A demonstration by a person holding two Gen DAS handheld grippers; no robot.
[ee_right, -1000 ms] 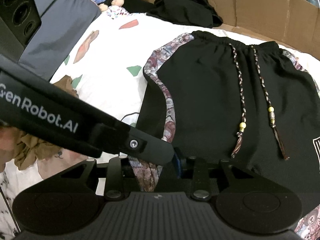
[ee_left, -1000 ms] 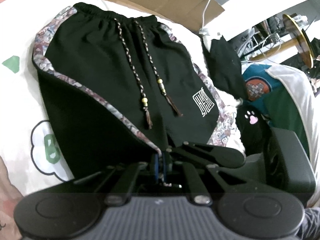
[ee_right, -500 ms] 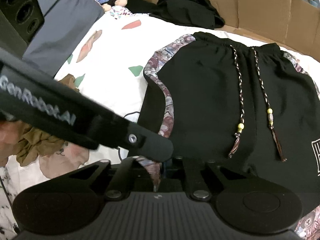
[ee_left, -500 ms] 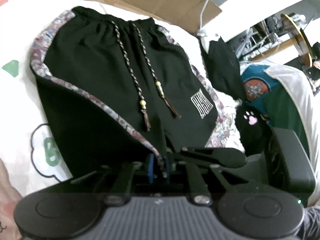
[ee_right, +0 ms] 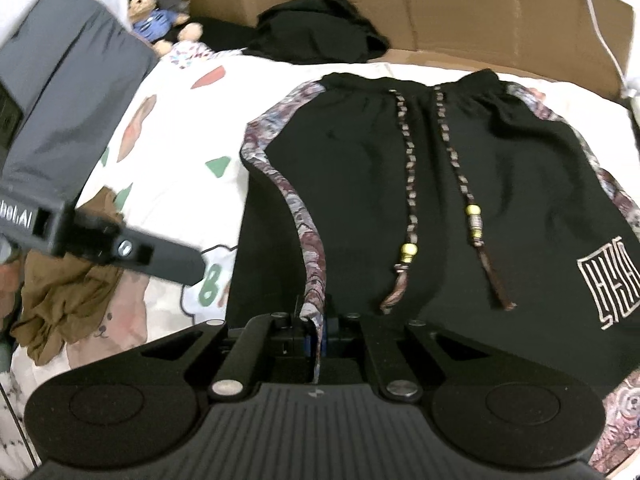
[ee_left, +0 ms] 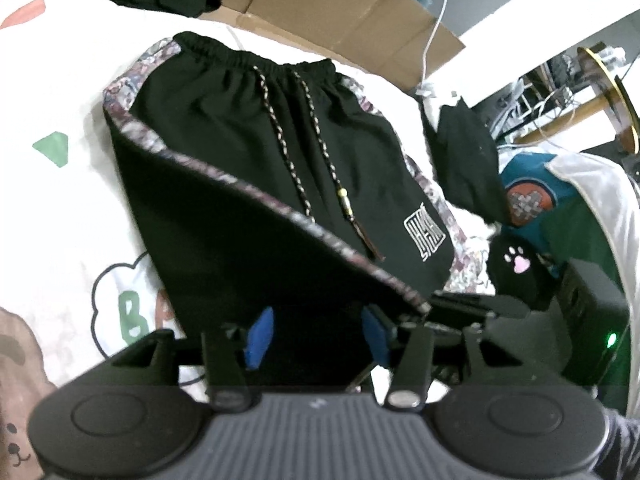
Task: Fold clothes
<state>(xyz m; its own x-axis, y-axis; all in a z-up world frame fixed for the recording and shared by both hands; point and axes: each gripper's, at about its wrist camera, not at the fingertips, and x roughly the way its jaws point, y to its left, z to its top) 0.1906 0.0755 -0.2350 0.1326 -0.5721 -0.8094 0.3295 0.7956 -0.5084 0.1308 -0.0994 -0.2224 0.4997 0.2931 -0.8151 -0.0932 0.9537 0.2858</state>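
Shorts [ee_right: 400,184] flat on bed sheet [ee_right: 172,176], waistband far side. Right claw [ee_right: 314,330] clamped on patterned side trim at hem. Left claw [ee_left: 316,336] opening, black fabric between pads, not pressed.

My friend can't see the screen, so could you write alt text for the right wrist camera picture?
A hand-held tool is shut on the patterned side trim of black shorts lying on a white printed bedsheet. Two braided drawstrings with yellow beads run down the front; cardboard boxes and a teddy bear sit behind.
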